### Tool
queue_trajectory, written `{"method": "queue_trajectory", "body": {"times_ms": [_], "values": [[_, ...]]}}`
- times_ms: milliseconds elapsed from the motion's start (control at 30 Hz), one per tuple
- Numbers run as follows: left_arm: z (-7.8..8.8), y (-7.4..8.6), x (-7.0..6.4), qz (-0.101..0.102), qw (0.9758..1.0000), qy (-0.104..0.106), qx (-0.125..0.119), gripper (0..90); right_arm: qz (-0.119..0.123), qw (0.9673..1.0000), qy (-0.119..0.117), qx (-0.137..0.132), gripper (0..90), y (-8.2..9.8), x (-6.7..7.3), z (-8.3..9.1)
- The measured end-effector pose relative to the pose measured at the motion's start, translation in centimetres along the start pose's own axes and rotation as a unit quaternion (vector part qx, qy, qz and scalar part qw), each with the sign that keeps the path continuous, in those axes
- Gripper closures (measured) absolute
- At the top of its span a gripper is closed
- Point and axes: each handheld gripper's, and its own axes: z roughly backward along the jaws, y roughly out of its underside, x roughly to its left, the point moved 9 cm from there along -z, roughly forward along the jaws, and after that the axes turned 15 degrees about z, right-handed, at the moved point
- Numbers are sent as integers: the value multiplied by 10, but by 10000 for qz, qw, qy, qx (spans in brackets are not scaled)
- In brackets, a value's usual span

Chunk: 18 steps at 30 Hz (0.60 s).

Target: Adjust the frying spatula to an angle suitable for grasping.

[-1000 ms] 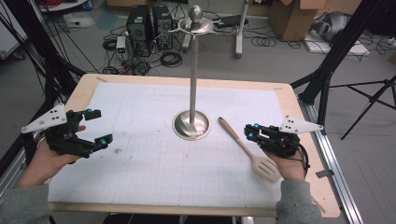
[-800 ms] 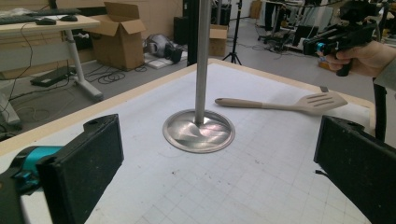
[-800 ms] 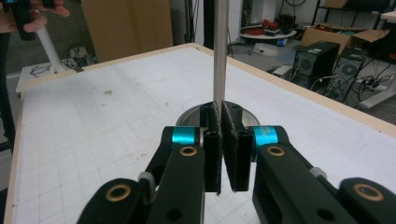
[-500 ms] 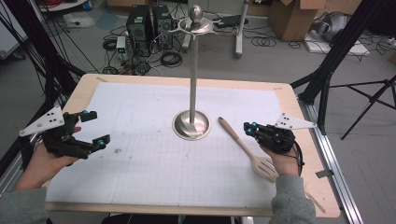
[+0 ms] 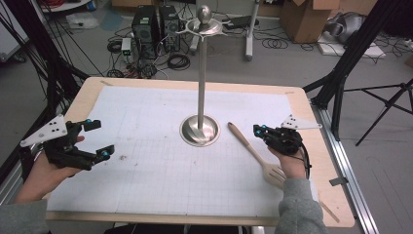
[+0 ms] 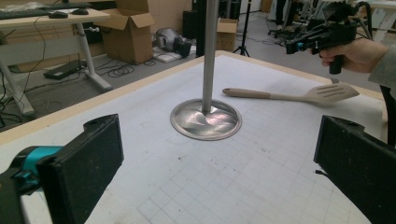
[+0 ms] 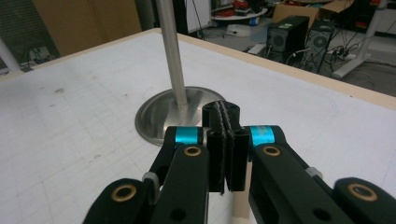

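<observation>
From above, we see the wooden spatula (image 5: pixel 255 155) flat on the counter (image 5: pixel 146 161), just right of the metal stand (image 5: pixel 200 127); our right tool (image 5: pixel 256 129) hovers beside it, pads together, holding nothing. It looks light and stiff; the bare handle suits gripping.

In the left gripper view, our left tool (image 6: pixel 219 172) gapes wide, empty.

In the right gripper view, the stand's pole (image 7: pixel 172 56) rises close ahead.

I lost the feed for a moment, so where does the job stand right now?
Nothing looks done yet: the wooden spatula lies flat on the mat beside the stand's base, and no utensil hangs on the hooks on top. In hand: nothing. The right tongs are shut and empty above the spatula's handle; the left tongs hover open. Picking up the spatula remains, likely for hanging.
</observation>
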Motion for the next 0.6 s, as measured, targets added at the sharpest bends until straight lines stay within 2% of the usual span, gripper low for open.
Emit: {"method": "queue_trajectory", "body": {"times_ms": [167, 533, 600], "values": [[1, 4, 2, 30, 10000, -41, 63, 18, 56, 9996, 0, 264, 897, 9, -2, -9], [1, 7, 3, 32, 9999, -78, 98, 19, 42, 9989, 141, 439, 898, 18, -11, -17], [1, 9, 4, 40, 9999, -100, 118, 18, 16, 9982, 135, 576, 898, 20, -12, -22]]}}
